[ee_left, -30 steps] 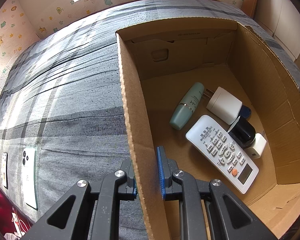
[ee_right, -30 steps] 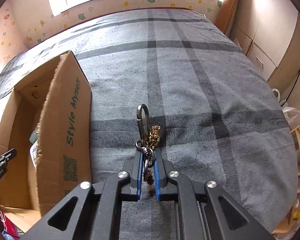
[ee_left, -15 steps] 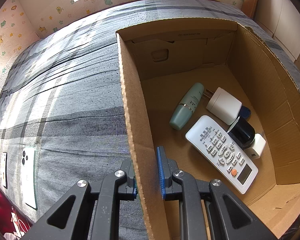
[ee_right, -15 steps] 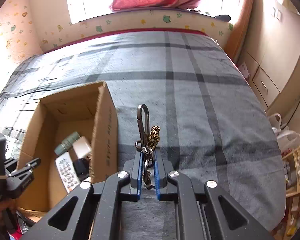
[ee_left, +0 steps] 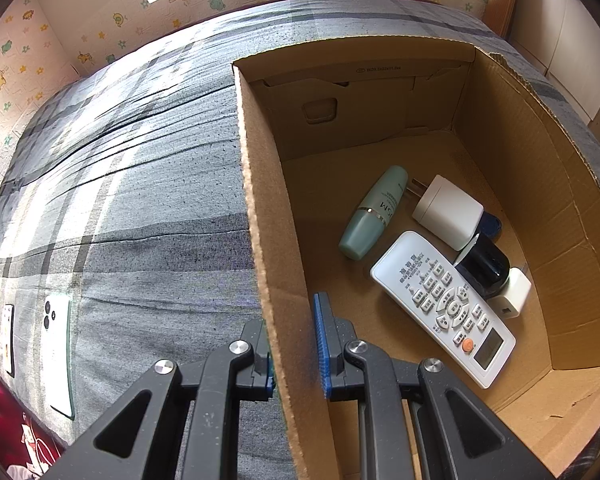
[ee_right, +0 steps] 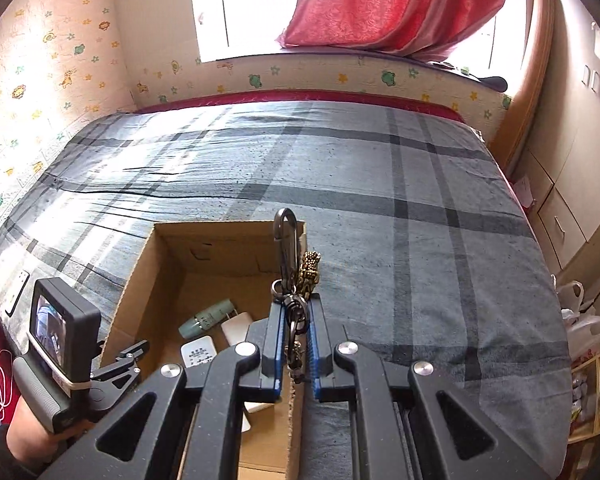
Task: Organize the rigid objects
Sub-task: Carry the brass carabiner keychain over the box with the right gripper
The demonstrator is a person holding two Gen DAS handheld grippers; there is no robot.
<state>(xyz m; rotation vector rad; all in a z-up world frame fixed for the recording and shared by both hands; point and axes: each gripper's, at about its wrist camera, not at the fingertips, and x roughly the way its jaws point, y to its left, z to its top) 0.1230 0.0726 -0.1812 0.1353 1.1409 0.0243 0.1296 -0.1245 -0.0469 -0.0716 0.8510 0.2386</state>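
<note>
A bed (ee_right: 380, 200) covered in a grey plaid blanket (ee_left: 148, 208) carries everything. An open cardboard box (ee_left: 540, 168) sits directly on it. Near the blanket's left edge lie a white phone (ee_left: 58, 356), face down, and a second slim white device (ee_left: 7, 338) just beside it.

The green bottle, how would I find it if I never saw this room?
Look in the cardboard box on the grey checked bed. On its floor, left of the white remote, lies the green bottle, the only green thing there.
</note>
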